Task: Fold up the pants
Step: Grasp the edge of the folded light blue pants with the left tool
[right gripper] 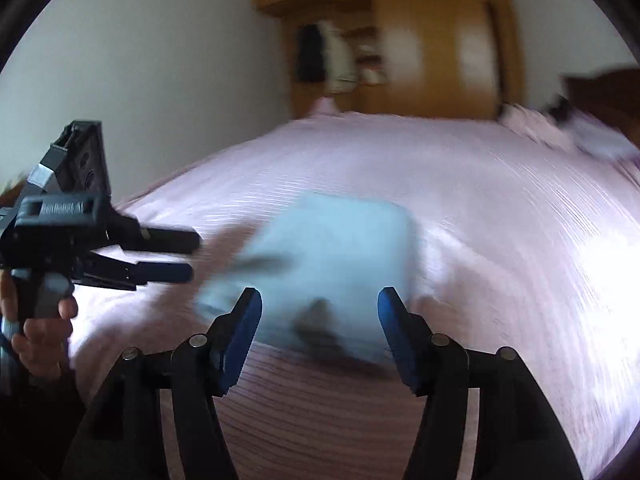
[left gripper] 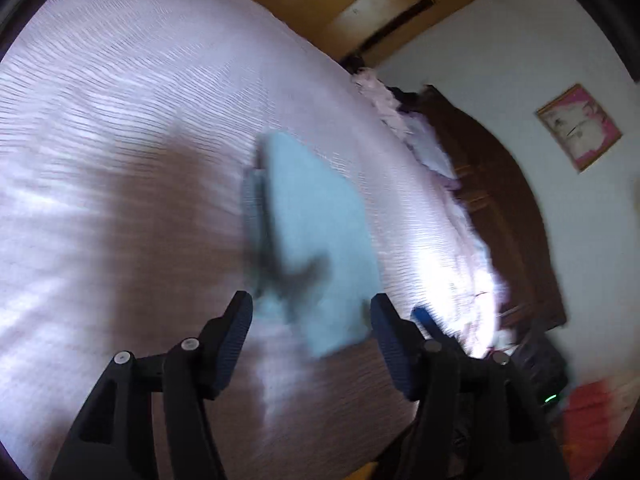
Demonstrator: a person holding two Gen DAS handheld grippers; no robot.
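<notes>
Tongs first: left gripper (left gripper: 311, 312) and right gripper (right gripper: 320, 306) both spread, holding nothing. Folded light-blue pants (right gripper: 324, 272) lie near the bed's (right gripper: 480, 184) front edge (pink ribbed cover). Beyond stand a wooden wardrobe (right gripper: 436, 40) and white walls; no writing is legible.

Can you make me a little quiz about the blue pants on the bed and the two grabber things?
1. True or false: the light blue pants lie folded on the pink bed cover.
2. What does the right gripper hold? A) the pants B) nothing C) a pillow
3. Fill in: the jaws of the left gripper stand ____.

Key: 1 true. 2 B; its jaws are apart and empty. 3 open; both grippers hang just in front of the pants, gripping nothing.
</notes>
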